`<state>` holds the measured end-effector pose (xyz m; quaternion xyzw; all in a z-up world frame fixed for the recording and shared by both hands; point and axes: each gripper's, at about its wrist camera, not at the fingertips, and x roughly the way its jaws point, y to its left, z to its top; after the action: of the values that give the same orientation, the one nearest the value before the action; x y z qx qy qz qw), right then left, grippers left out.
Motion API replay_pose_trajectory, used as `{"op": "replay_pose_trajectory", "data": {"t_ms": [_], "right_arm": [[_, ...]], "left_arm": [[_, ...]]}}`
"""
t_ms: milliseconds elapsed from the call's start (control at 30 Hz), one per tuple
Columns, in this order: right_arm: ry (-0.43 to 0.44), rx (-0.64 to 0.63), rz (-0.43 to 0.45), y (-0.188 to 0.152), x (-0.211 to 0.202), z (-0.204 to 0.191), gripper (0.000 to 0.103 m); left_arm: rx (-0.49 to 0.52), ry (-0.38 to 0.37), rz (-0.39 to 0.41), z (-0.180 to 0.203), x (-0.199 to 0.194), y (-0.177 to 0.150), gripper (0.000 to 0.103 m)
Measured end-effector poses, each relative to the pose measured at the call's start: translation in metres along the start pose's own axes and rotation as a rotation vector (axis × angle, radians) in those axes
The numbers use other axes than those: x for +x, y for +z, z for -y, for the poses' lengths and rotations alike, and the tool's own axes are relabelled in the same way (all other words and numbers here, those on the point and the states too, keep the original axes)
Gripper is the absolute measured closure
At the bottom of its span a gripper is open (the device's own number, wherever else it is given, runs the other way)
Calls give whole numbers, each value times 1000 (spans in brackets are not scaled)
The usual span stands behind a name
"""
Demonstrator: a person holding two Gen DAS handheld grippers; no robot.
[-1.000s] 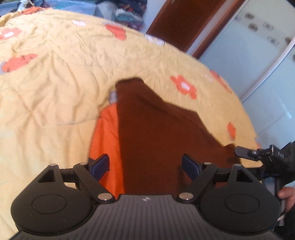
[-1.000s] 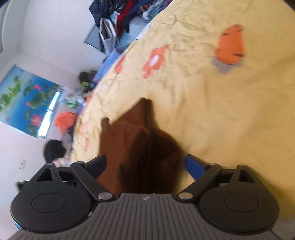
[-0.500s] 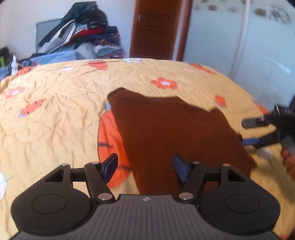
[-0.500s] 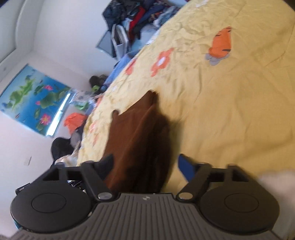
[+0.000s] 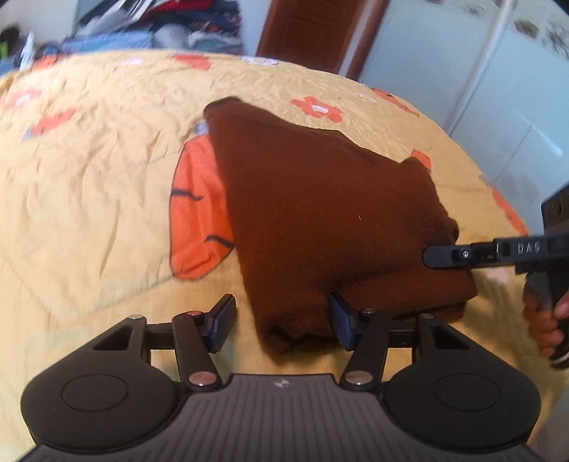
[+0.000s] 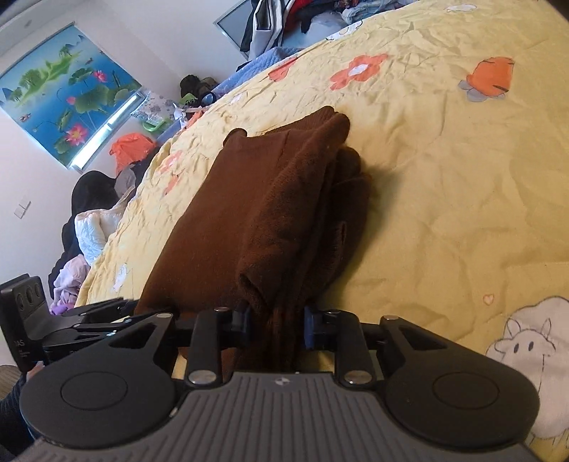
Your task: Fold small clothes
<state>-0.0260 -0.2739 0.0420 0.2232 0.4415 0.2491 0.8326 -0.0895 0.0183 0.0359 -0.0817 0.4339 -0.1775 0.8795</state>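
Folded dark brown fleece garment (image 5: 320,213) lies on the yellow quilted bedspread with orange flower print (image 5: 89,177), partly covering a large orange print patch (image 5: 195,213) on it; right gripper (image 6: 274,325) is clamped on the garment's bunched near edge, fabric pinched between both blue pads; left gripper (image 5: 281,321) stands with jaws apart at the garment's near corner, one blue pad (image 5: 339,320) against the cloth, the other off it over the bedspread; heaped clothes (image 6: 284,21) lie beyond the bedspread's far edge
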Motion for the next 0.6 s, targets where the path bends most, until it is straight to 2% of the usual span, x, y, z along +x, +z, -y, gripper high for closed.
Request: {"op": "replay_pose_trajectory", "data": {"t_ms": [33, 100, 167, 267, 333, 433, 500, 533, 600], "right_arm": [[-5, -4, 4, 0, -2, -4, 57], [-29, -10, 39, 5, -12, -11, 43], [-65, -44, 123, 17, -24, -22, 41], [-247, -224, 196, 41, -18, -54, 41], [-310, -325, 191, 54, 0, -72, 39], [-338, -381, 135, 63, 38, -80, 34], [-382, -378, 67, 60, 64, -71, 34], [-401, -381, 58, 56, 74, -66, 28], [-376, -374, 122, 49, 73, -51, 20]], "left_arm": [[-55, -30, -2, -6, -7, -1, 47], [-176, -105, -19, -21, -12, -3, 47], [-289, -141, -33, -34, -7, -5, 47], [-381, -169, -18, -41, 3, -1, 47], [-393, -171, 0, -38, 8, 2, 47], [-329, -136, 18, -23, 14, 7, 50], [-265, -86, 20, -15, 15, 7, 64], [-231, -77, 26, -14, 13, 6, 67], [-202, -67, 30, -16, 10, 2, 72]]}}
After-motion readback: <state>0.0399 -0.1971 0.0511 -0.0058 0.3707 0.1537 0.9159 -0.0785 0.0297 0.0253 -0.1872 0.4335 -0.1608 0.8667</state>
